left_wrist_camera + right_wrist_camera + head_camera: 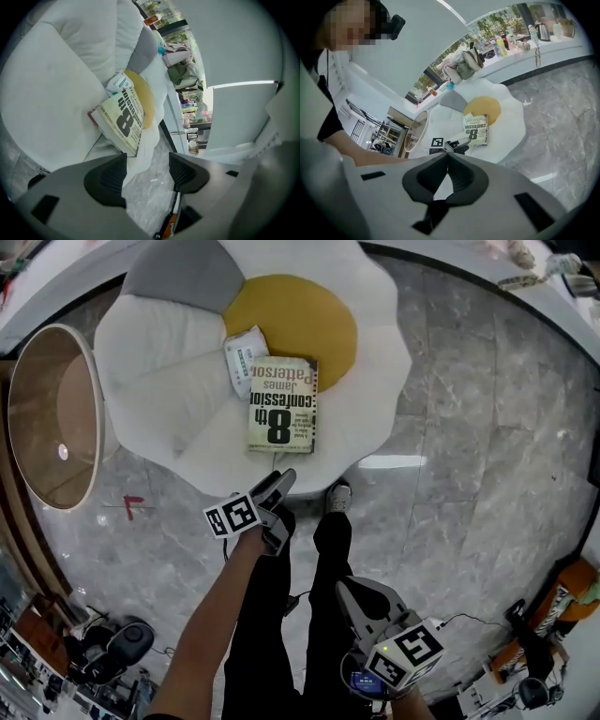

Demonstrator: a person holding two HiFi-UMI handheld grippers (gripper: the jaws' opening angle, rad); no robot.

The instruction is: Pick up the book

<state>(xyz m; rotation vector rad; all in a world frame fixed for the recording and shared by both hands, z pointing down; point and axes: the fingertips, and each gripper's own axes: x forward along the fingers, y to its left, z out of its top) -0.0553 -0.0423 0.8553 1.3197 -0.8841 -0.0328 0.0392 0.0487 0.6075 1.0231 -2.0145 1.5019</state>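
Right claw [349,592]: lowest in the head view, beside the person's black trouser leg [323,615]. Jaws together, tips touching, nothing between them. Left claw [147,171]: farther forward, over the grey marble floor [469,427], just short of the front edge of the cushion [159,362]. Jaws stand wide. Only floor and the cushion's white edge show through the gap, and it is clear of the book [283,404]. Person's shoe [339,495] sits on the floor, just beside the cushion's front edge. Cushion is shaped like a fried egg, with white lobes round a yellow centre [300,320]. Book lies flat and cover up on the white part near the cushion's front edge, its far end at the rim of the yellow centre. Its title reads upside down from the head view. In the left gripper view it lies ahead of the jaws, on the left-hand jaw's side. A small white packet with green print [244,354] touches the book's far left corner. A grey patch [183,273] marks the cushion's far edge. Off the cushion's left edge is a round brown panel with a pale rim [52,413].
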